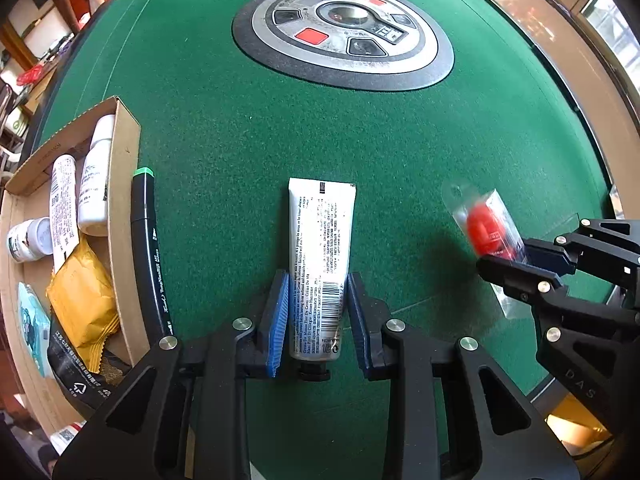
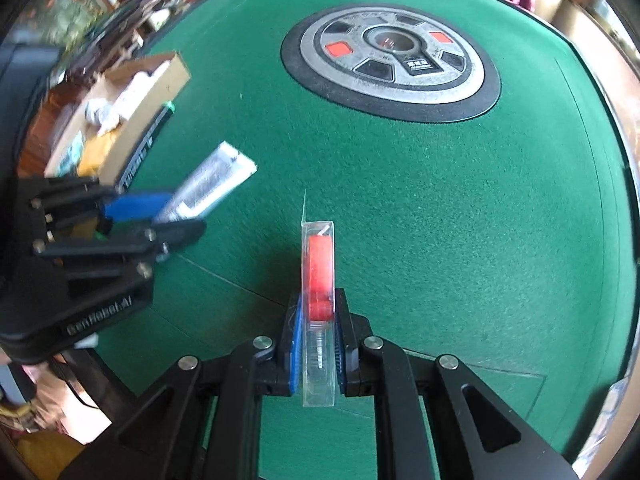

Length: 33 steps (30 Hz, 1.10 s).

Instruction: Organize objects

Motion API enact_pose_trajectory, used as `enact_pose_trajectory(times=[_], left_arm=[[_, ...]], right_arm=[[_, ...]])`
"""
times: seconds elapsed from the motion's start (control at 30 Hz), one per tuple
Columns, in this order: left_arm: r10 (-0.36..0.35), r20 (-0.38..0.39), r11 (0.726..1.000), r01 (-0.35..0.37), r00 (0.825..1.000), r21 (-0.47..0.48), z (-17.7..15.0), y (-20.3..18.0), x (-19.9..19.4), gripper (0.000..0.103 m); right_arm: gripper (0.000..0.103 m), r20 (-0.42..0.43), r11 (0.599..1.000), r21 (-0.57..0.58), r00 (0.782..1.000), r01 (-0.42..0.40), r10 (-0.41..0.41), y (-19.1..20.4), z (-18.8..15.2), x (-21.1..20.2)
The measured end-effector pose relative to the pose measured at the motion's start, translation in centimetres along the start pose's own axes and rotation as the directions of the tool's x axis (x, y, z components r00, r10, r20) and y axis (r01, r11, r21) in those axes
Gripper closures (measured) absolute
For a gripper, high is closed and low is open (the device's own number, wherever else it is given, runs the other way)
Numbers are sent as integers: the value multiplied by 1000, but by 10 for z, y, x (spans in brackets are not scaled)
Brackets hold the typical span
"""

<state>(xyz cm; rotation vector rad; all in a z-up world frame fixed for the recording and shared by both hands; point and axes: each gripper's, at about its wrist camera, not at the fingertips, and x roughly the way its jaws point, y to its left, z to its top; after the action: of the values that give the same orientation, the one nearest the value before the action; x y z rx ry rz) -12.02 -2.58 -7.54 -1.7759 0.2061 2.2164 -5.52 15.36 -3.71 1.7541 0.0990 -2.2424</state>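
Note:
My left gripper (image 1: 318, 280) is shut on a white tube (image 1: 322, 248) with black print and a barcode. The blue pads press its sides near the black cap end, and it hangs above the green felt. In the right wrist view the same tube (image 2: 212, 188) sticks out of the left gripper (image 2: 180, 216) at the left. My right gripper (image 2: 319, 300) is shut on a narrow clear plastic pack (image 2: 320, 264) with a red item inside, held edge-on. From the left wrist view that pack (image 1: 486, 228) and the right gripper (image 1: 516, 260) are at the right.
An open cardboard box (image 1: 124, 184) at the left holds white bottles, a small jar, a yellow packet and other packs. A black marker (image 1: 148, 248) with a green cap lies along its outer wall. A round grey control panel (image 1: 344, 36) sits in the green table (image 1: 240, 120).

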Motion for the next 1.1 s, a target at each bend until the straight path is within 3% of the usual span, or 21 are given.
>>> enact_pose_trajectory(times=[0.17,0.5,1.1], left_arm=[[-42,-3,999,42,999,3,5,6,1,75],[6,-34,997,-4,999,73,9,-12,5,76],[-2,-11,998,3,1000,56,0,-18,-13,76]], right_arm=[[92,58,998,61,998,-17,14,-1,-10,-13],[91,121,978,197,992,-68,45,-1,-31,-32],[91,125,990,138,992,-42,25,8,-14,-38]])
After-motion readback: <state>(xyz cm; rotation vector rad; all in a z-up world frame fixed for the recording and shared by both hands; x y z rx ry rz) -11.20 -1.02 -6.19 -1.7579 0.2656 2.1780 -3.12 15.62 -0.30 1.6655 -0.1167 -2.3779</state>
